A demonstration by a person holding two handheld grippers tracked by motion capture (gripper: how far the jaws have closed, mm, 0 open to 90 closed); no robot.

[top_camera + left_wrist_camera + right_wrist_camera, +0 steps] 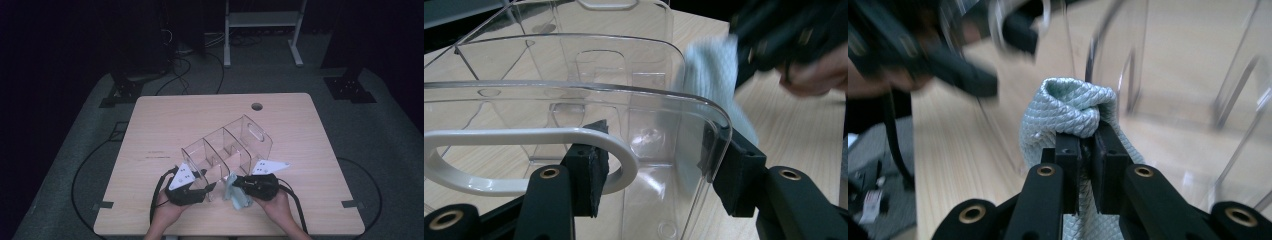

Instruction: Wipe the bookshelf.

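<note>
A clear plastic organiser [227, 145] with several compartments stands on the wooden table [165, 120]. My left gripper [206, 189] is shut on its near end wall. In the left gripper view, one pad [589, 170] sits in the handle slot of the organiser [574, 65] and the other pad is on the wall's outer corner, with the left gripper [659, 172] around that wall section. My right gripper [237, 184] is shut on a pale blue cloth [239, 199] beside the organiser's near right side. The cloth [1068, 107] bunches above the right gripper [1093, 150], close to the organiser [1198, 75].
A round cable hole [257, 106] lies near the table's far edge. Cables trail from both grippers off the near edge. A white frame [262, 22] and floor cables stand beyond the table. Bare wood lies left, right and behind the organiser.
</note>
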